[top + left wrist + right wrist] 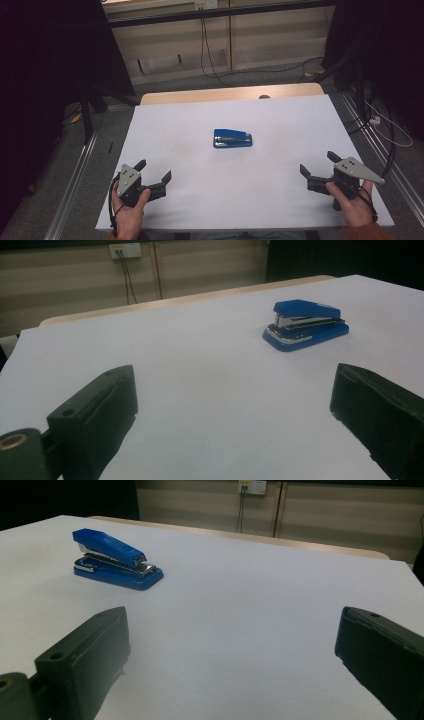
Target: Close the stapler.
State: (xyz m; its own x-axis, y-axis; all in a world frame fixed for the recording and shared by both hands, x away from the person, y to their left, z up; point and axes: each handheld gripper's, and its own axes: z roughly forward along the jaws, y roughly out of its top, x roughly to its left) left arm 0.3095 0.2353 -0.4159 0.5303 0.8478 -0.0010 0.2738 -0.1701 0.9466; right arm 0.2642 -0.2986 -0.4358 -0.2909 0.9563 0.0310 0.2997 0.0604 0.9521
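A blue stapler (232, 138) lies flat near the middle of the white table top (200, 115). My left gripper (153, 170) rests near the front left corner, open, with nothing between its jaws. My right gripper (318, 163) sits near the front right edge, also open and empty. In the left gripper view the stapler (306, 325) lies ahead and to the right of the open gripper (235, 400). Through the right gripper view the stapler (116, 559) sits ahead and to the left of the gripper (232, 645).
A wooden strip (230, 93) runs along the table's far edge. Cables (210, 60) hang down the wall behind and trail over the floor at the right. Dark stands flank the table on both sides.
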